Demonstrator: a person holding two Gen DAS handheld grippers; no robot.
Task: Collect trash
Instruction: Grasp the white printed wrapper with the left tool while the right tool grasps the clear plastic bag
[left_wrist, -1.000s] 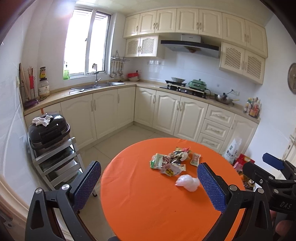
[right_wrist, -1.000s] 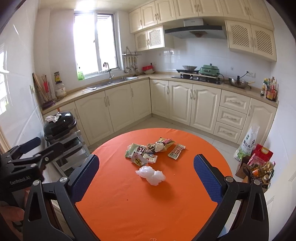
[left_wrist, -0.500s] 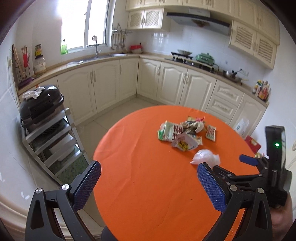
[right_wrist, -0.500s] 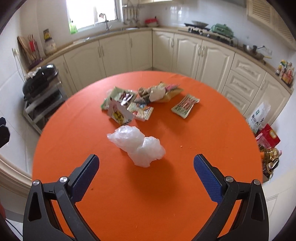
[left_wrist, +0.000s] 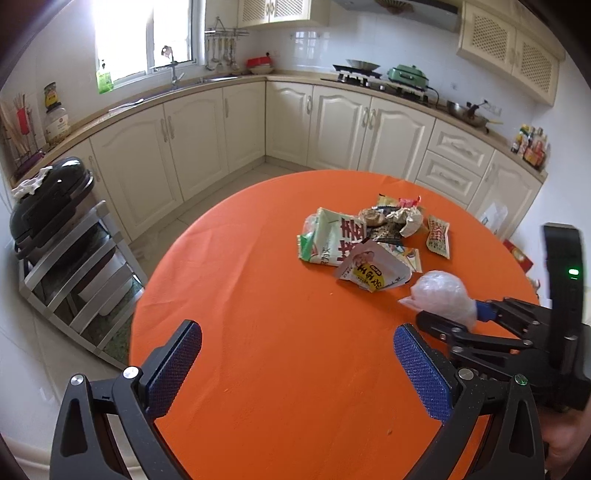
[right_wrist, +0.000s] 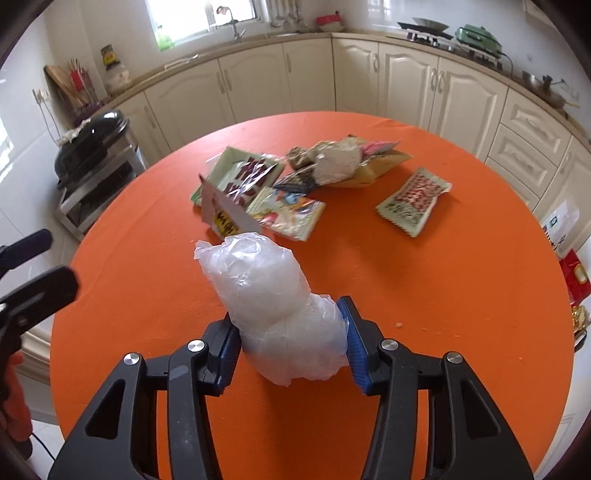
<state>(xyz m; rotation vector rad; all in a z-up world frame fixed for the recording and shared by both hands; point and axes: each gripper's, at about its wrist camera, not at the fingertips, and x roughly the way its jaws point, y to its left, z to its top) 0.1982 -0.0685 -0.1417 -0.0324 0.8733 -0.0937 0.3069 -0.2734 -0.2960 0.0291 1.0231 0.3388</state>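
The crumpled plastic bag (right_wrist: 280, 314), near the round table's (right_wrist: 443, 295) front edge, is being clamped by the just-closing right gripper (right_wrist: 290, 345); the squeeze should be finished before lifting (left gripper (left_wrist: 295, 369) gaping, empty).

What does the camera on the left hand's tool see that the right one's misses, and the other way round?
Only the left wrist view shows the left gripper, fingers wide apart over bare orange table.

Only the right wrist view shows both blue pads of the right gripper, which have just been closing, pressing the crumpled clear plastic bag.

Both show that bag, the pile of snack wrappers and the kitchen cabinets.
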